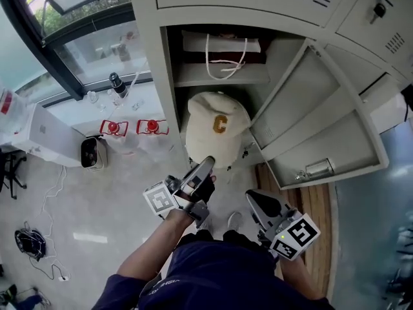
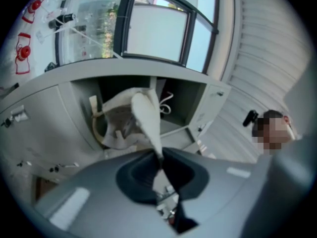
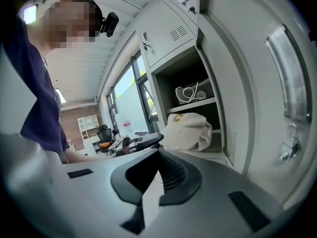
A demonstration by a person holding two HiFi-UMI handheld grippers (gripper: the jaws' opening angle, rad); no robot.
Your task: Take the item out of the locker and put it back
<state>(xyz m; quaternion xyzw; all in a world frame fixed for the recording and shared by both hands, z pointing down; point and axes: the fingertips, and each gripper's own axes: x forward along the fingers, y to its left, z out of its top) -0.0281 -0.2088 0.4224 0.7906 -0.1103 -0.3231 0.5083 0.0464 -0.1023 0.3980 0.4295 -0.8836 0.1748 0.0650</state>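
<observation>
A cream cap [image 1: 216,129] with a brown letter C hangs in front of the grey locker's [image 1: 150,57] lower compartment. My left gripper [image 1: 208,163] is shut on the cap's brim, just below it. The left gripper view shows the brim [image 2: 147,120] running down into the closed jaws of the left gripper [image 2: 159,157], with the cap's inside facing the camera. My right gripper [image 1: 251,197] hangs lower and to the right, shut with nothing in it. In the right gripper view, the right gripper [image 3: 159,151] points toward the cap [image 3: 188,130] and the open locker.
The locker door [image 1: 319,108] stands swung open to the right. A white bag with cord handles [image 1: 222,49] sits on the upper shelf. At the left are a window ledge with bottles [image 1: 117,86], a white box [image 1: 45,134] and cables [image 1: 29,241] on the floor.
</observation>
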